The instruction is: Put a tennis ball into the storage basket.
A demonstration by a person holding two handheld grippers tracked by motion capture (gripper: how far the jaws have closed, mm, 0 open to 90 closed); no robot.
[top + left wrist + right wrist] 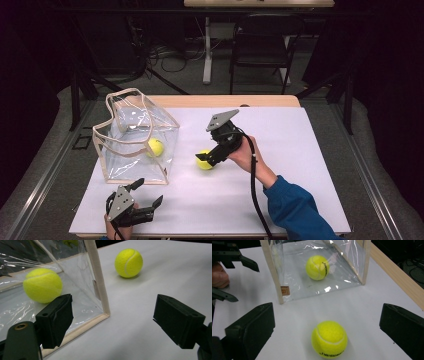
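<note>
The right gripper (204,159) hovers at the loose tennis ball (204,160) near the worktop's (300,165) middle, its fingers spread wide on either side, not touching. The left gripper (148,192), fingers spread and empty, sits by the near edge beside the clear bag (137,137) holding a second ball (155,147).

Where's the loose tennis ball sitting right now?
The loose tennis ball lies on the white table just right of the clear bag, between the open jaws of the right gripper; a second ball sits inside the bag.
</note>
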